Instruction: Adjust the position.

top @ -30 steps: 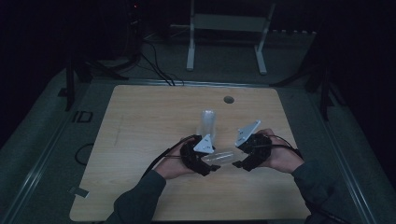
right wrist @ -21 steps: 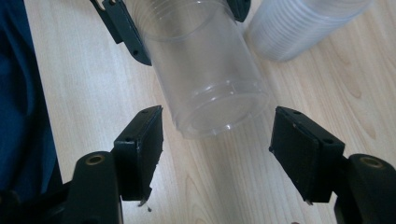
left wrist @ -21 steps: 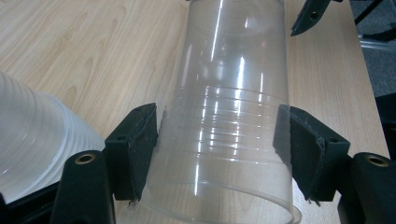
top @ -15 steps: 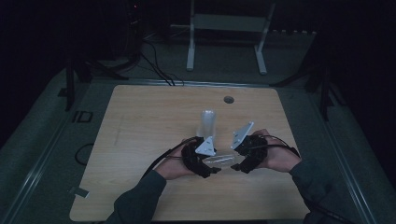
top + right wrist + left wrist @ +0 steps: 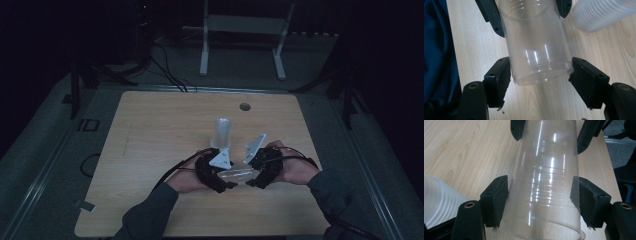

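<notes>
Left gripper (image 5: pixel 231 181) and right gripper (image 5: pixel 252 180) both clasp one clear cup (image 5: pixel 238 175); the cup stack (image 5: pixel 221 132) stands at its 12 o'clock.

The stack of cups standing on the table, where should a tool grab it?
Grip the stack of cups around its ribbed side wall, low down, coming level from the person's side. It stands upright, tall and narrow, so a high or top grab would likely tip it.

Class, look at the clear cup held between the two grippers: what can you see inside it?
The clear cup looks empty; through its wall shows the wooden table. Its open mouth is not shown face-on, so its inside is seen only through the wall.
</notes>
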Tool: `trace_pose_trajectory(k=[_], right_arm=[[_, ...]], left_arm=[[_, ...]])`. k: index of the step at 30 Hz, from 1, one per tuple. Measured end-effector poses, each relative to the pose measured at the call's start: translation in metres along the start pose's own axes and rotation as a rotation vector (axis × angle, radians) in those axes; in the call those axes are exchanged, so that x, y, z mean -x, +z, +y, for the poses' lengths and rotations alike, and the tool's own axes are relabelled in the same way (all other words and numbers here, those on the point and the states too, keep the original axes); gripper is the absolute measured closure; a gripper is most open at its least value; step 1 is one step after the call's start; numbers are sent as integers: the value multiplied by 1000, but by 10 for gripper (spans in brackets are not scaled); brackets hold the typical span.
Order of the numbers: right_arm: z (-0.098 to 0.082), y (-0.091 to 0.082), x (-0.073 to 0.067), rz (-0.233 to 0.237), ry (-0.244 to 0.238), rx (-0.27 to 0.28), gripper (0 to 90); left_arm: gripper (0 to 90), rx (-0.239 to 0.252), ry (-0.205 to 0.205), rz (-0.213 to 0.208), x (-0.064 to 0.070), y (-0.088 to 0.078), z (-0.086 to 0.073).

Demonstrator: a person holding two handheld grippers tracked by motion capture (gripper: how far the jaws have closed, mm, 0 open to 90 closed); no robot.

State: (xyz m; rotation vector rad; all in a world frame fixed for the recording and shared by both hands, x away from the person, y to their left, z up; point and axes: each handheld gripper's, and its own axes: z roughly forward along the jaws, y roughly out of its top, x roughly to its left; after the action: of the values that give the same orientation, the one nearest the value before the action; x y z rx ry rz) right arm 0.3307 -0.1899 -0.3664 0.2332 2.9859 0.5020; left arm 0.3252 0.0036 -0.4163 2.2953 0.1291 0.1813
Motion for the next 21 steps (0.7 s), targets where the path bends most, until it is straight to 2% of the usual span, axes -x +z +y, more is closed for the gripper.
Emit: trace_pose_trajectory(k=[3,17,21], right_arm=[[2,1,-1,3,-15,-1,333],[6,7,-3,21,-28,-24,392],[4,7,-2,22,-31,-19,407]], left_arm=[[312,6,2,-5,0,0,0],[311,10,19,-7,2,0,1],[284,22,5,-12,2,0,1]])
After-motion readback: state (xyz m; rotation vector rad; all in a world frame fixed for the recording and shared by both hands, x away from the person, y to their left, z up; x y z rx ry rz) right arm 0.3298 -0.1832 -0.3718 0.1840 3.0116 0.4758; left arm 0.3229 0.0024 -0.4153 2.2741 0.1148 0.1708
